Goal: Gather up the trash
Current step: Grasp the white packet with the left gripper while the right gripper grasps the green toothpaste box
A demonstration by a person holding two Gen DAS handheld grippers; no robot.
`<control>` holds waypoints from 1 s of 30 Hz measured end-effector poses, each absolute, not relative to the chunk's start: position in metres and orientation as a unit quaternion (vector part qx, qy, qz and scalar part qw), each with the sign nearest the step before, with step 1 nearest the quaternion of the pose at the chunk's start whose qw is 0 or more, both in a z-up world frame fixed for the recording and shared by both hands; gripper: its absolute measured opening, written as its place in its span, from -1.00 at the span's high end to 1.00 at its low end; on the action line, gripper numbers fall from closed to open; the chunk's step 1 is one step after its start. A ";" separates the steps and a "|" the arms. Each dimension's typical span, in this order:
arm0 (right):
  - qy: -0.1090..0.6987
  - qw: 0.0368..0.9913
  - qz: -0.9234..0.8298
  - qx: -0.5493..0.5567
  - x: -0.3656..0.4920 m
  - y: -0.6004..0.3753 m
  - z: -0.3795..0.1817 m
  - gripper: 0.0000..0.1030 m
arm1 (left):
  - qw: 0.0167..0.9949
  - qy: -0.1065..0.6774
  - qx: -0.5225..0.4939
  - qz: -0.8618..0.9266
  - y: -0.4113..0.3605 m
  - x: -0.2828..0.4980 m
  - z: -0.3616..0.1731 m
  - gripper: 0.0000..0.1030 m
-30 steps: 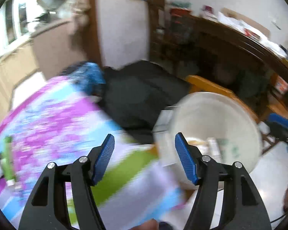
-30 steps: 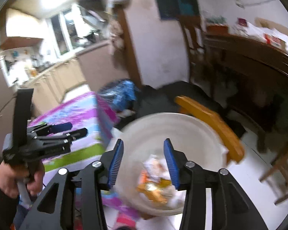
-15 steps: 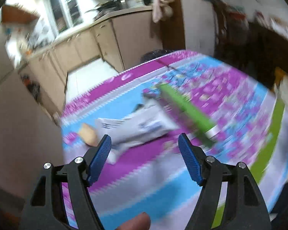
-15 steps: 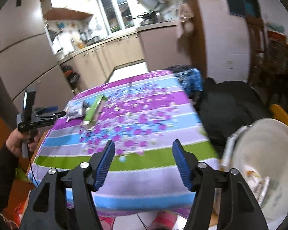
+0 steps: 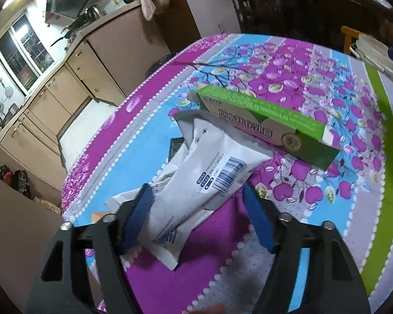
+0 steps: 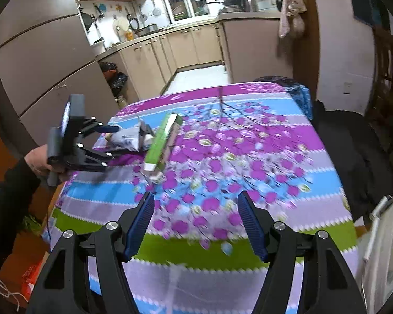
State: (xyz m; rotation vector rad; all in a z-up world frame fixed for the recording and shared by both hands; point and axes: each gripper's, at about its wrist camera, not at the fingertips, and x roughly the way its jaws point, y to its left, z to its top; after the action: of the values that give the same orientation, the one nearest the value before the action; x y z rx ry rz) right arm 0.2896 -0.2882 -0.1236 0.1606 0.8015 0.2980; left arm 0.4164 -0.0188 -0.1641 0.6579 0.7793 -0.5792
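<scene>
A crumpled white plastic wrapper (image 5: 209, 167) with a barcode lies on the flowered tablecloth (image 5: 327, 99). A long green and white box (image 5: 264, 120) lies beside it, touching its far end. My left gripper (image 5: 196, 201) is open, its blue pads on either side of the wrapper's near end. In the right wrist view the left gripper (image 6: 110, 141) reaches the wrapper (image 6: 128, 138) next to the green box (image 6: 162, 141). My right gripper (image 6: 196, 204) is open and empty above the table's near edge.
A white basin (image 6: 382, 248) shows at the table's right side, also in the left wrist view (image 5: 377, 52). A black bag and a blue bag (image 6: 301, 96) sit past the table's far right. Kitchen cabinets (image 6: 170, 49) stand behind.
Both grippers swung away from the white basin to the table. My left gripper has closed in on the white wrapper, which now sits between its open pads. The right gripper opened wider.
</scene>
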 end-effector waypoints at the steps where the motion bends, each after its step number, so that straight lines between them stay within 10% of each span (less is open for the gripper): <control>1: 0.390 0.906 0.149 0.076 0.295 -0.283 -0.123 -0.30 | 0.832 0.371 0.308 -0.275 -0.018 0.417 -0.167 -0.05; 9: 0.403 0.895 0.179 0.062 0.335 -0.250 -0.127 -0.29 | 0.872 0.357 0.202 -0.268 -0.001 0.409 -0.156 0.44; 30: 0.479 0.855 0.191 0.062 0.459 -0.175 -0.171 0.08 | 0.933 0.318 -0.088 -0.142 0.119 0.356 -0.102 0.44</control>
State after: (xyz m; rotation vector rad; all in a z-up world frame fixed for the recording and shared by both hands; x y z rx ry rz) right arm 0.4595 -0.1749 -0.1712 0.1301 1.0063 0.4015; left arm 0.3563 0.1189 -0.1022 -0.1791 0.6497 -0.2908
